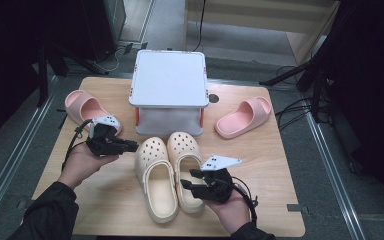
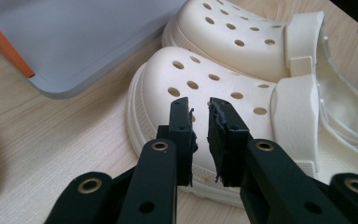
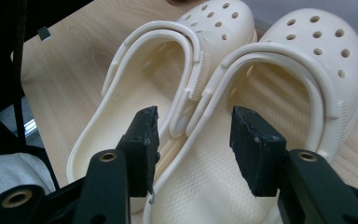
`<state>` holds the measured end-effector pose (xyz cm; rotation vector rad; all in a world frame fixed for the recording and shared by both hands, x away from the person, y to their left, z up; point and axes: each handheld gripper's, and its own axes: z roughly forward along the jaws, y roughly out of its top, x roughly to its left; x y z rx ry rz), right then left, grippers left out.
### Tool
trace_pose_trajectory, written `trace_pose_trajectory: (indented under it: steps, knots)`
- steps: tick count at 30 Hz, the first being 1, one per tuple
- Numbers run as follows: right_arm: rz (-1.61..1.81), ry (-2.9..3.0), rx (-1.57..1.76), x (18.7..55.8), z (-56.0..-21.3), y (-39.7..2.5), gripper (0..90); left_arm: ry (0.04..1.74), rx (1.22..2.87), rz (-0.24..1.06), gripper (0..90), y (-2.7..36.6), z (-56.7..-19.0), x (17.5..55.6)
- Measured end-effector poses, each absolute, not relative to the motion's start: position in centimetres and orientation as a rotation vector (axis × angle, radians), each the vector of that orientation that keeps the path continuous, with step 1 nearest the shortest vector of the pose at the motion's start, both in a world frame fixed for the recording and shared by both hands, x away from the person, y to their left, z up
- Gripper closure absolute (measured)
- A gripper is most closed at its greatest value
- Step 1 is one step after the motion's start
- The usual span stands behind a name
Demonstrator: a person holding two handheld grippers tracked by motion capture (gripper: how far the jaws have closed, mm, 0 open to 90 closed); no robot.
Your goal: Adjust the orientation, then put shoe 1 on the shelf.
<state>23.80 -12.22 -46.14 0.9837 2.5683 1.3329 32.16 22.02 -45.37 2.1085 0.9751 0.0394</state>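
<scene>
Two cream clogs side by side mid-table, toes toward the white stand (image 1: 169,85): left clog (image 1: 153,175), right clog (image 1: 186,165). Pink slide (image 1: 82,107) at the table's left edge, second pink slide (image 1: 244,116) to the right of the stand. Both well apart from the clogs.

Left gripper (image 1: 130,146) sits at the toe end of the left clog. In the left gripper view the jaws stand narrow, a slim gap between the pads (image 2: 219,135), nothing in it; clog toe just beyond them, contact not clear.

Right gripper (image 1: 189,180) over the heel end of the right clog. Jaws wide, pads (image 3: 254,144) spread above the inner rim of the clog and its heel strap, not yet closed on anything.

Judgement: early stage. Neither clog gripped or lifted; both flat on the table (image 1: 260,200). Stand top bare. The grasp and any move of the clogs remain.

No brand, label or readable writing on clogs, slides or stand.
</scene>
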Motion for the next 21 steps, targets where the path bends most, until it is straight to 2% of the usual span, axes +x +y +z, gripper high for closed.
trace_pose_trajectory:
  steps: [5,11,21]
  knots:
    - [1.322,2.553,1.037,23.9,-46.3,-11.7,46.0,0.970,2.109,0.059,78.2,21.6,-43.9,33.1]
    - [1.352,2.544,1.036,23.9,-46.4,-11.0,44.6,0.922,2.138,0.099,77.5,20.4,-41.1,34.2]
    - [1.265,2.510,1.066,24.7,-47.5,-8.8,35.9,0.894,2.127,0.173,77.1,19.5,-36.6,37.6]
